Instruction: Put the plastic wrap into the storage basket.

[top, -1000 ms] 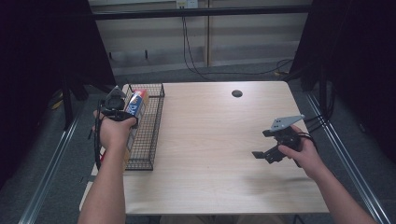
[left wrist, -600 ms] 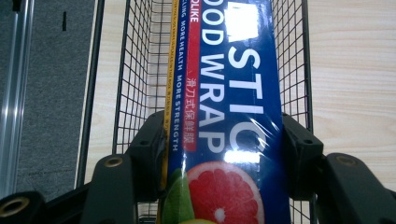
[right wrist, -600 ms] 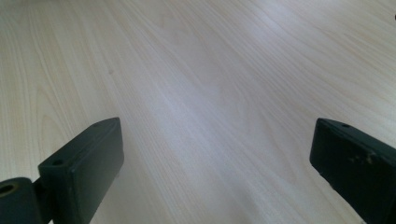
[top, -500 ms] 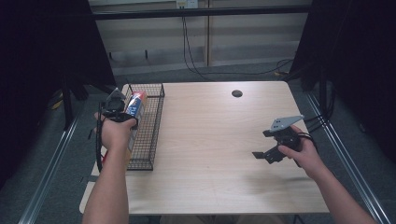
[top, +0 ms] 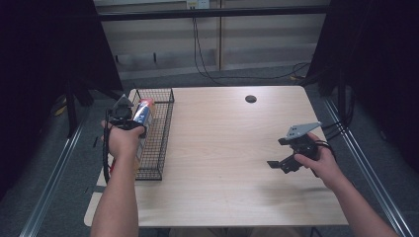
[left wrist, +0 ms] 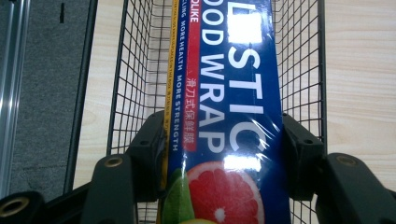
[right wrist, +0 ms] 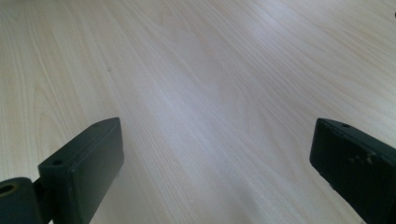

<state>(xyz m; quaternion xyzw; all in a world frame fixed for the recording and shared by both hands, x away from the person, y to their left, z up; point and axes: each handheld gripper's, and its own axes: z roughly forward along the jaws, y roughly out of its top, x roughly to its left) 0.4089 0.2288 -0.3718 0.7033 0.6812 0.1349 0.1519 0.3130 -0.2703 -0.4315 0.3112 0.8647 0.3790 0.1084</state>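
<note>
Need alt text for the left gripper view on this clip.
A blue plastic food wrap box with a grapefruit picture is clamped between the left tongs' two black jaws, above a black wire basket. The basket sits on a light wooden table, with grey floor beyond its edge.

This looks like a lab or test room, not a home: a plain wooden table (top: 217, 148) stands alone on a grey floor (top: 44, 197), with dark curtains (top: 44, 59) on both sides, metal rails (top: 54, 168) along it, and loose cables (top: 207, 54) hanging on the bare wall behind.
</note>
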